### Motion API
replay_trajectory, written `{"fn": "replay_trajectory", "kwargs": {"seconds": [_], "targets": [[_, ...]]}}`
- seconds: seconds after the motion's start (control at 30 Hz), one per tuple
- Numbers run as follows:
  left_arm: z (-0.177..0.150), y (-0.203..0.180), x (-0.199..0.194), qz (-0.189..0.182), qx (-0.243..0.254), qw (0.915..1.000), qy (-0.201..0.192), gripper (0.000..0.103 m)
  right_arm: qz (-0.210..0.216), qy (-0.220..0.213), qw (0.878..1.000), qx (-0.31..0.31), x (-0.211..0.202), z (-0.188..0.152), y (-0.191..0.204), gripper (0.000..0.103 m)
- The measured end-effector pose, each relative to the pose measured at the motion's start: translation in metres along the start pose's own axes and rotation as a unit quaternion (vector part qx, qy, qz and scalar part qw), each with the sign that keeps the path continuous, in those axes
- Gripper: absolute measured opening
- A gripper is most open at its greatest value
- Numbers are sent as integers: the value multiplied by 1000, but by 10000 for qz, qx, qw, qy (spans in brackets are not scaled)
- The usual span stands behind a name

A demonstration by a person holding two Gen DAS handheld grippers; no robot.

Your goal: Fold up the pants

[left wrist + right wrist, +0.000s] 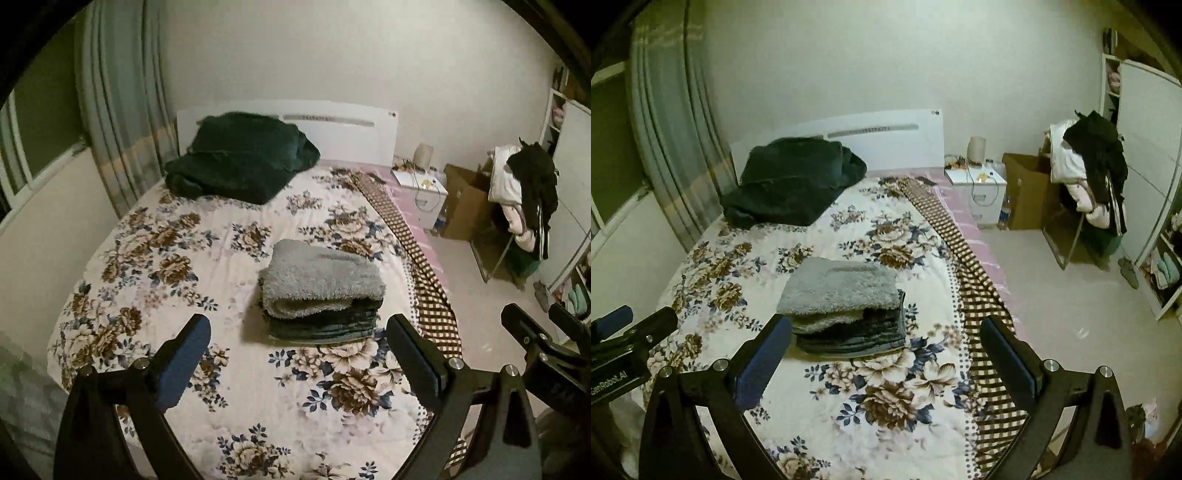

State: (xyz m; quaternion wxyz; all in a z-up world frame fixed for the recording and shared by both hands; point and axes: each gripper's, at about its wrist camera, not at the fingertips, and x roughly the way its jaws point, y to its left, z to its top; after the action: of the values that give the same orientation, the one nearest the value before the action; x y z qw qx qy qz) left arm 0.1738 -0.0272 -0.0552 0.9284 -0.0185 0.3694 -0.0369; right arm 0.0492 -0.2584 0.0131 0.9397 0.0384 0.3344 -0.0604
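The pants [321,291] lie folded in a compact stack on the floral bedspread [155,266], grey fleece lining on top and dark denim layers beneath. They also show in the right wrist view [846,306]. My left gripper [297,332] is open and empty, held above the bed just in front of the stack. My right gripper [884,332] is open and empty, to the right of the left one, with its left finger near the stack's front corner. The right gripper shows in the left wrist view [543,332], and the left gripper in the right wrist view [631,325].
A dark green blanket [240,158] is bunched at the head of the bed by the white headboard [340,125]. A checked cloth [417,258] runs along the bed's right edge. A nightstand [975,184], cardboard box [1027,188] and clothes-laden chair [1089,177] stand on the floor to the right.
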Motion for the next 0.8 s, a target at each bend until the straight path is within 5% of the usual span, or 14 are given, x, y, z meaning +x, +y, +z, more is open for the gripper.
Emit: {"fn": "replay_trajectory", "kwargs": {"seconds": [0.27,0.8], "targets": [[-10,2,-29,79,-130,9998,-150,97,17,-59,9999,-104,-60,-2,1,103],[-16,15,-33,281,-15,9995,-129,97,-66,-80,9997,-212,-70,11,17,103]]}}
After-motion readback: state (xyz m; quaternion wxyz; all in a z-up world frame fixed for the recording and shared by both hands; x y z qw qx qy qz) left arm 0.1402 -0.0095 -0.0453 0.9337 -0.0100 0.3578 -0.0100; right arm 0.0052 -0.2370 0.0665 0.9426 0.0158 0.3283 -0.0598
